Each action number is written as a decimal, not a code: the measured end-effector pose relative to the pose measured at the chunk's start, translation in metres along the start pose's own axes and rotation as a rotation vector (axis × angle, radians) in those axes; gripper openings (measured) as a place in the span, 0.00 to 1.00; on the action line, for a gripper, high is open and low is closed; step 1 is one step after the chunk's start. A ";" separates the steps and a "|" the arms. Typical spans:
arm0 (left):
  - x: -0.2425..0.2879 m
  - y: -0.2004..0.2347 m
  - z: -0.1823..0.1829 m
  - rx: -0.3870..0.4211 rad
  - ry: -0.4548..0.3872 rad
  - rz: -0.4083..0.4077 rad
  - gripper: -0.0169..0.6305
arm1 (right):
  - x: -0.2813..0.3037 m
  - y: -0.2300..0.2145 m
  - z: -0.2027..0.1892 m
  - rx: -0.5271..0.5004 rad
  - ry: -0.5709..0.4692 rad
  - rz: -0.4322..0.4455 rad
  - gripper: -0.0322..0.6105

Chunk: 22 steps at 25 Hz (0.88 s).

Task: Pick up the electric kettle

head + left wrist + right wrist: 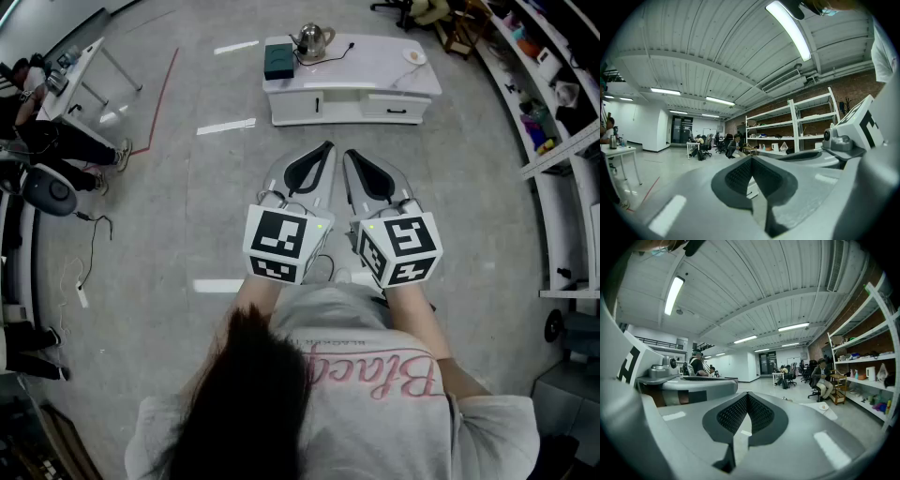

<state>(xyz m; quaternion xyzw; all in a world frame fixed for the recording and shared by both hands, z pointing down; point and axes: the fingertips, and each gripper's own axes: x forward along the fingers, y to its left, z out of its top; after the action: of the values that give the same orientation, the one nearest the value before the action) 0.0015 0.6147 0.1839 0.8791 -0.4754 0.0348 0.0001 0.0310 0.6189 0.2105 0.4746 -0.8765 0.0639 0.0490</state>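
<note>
**A:** Big open stretch of grey floor point(178, 197) here, and at the far side of it sits a low white worktop point(380, 70), well apart from the person.

**B:** And the two grippers?

**A:** They're held side by side out front. The left gripper point(323, 148) has its jaws pressed together with nothing between them. The right gripper point(349, 155) is the same, closed and empty. Both gripper views confirm it, pads meeting at the tips.

**B:** What's on that worktop?

**A:** There's a dark green box point(278, 61) at the left end. Just beside it is the electric kettle point(312, 41), upright, with a cable point(339, 51) trailing off to its right. A small plate point(415, 57) sits near the right end.

**B:** How will the kettle handle?

**A:** It looks like shiny metal, so I'd judge it rigid and slick on the body. It could be heavy if there's water in it, though that can't be seen from here. The arched top handle looks like the spot to grab. The jaws need to open first, and that cable may tug.
</note>
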 end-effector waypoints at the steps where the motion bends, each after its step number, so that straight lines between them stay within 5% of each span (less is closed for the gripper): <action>1: 0.005 -0.003 -0.001 -0.004 0.004 0.000 0.03 | 0.000 -0.005 -0.001 -0.001 0.000 0.002 0.08; 13: 0.056 -0.025 -0.008 -0.019 0.007 0.076 0.03 | -0.001 -0.053 -0.008 0.042 0.013 0.129 0.08; 22: 0.078 -0.029 -0.017 -0.059 0.030 0.104 0.03 | 0.000 -0.079 -0.015 0.069 0.025 0.144 0.08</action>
<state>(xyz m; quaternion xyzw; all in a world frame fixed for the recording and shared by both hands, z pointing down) 0.0672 0.5663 0.2070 0.8522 -0.5212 0.0339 0.0314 0.0980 0.5787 0.2303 0.4108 -0.9050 0.1033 0.0386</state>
